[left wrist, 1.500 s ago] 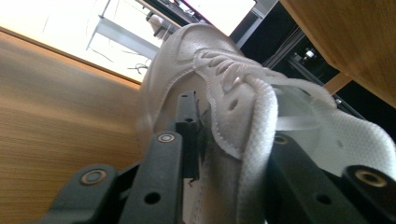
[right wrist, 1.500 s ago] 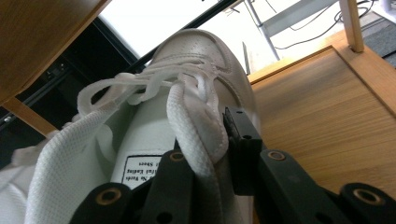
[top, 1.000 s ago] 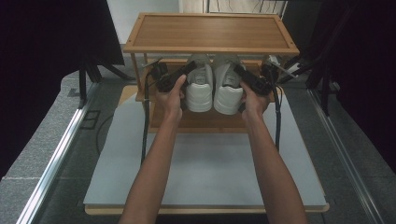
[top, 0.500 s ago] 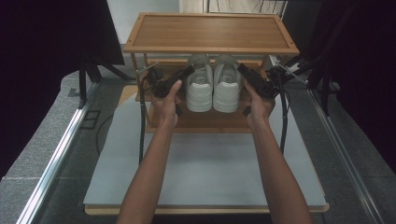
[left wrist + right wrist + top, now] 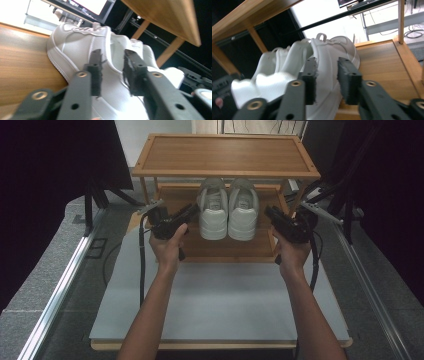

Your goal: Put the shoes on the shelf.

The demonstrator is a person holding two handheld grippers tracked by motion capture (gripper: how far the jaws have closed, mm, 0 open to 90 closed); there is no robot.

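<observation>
a grey-topped bench (image 5: 220,310) carries a wooden two-tier shoe rack (image 5: 225,155) at its far end – on the rack's lower shelf (image 5: 225,247), under the top board, a pair of white sneakers (image 5: 228,212) sits side by side, touching. left claw (image 5: 192,211) just left of the pair, right claw (image 5: 270,212) just right – both parted, empty, clear of the shoes

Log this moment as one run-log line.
left gripper: open, beside shoes | right gripper: open, beside shoes | white shoes: paired on lower shelf, ungripped
</observation>
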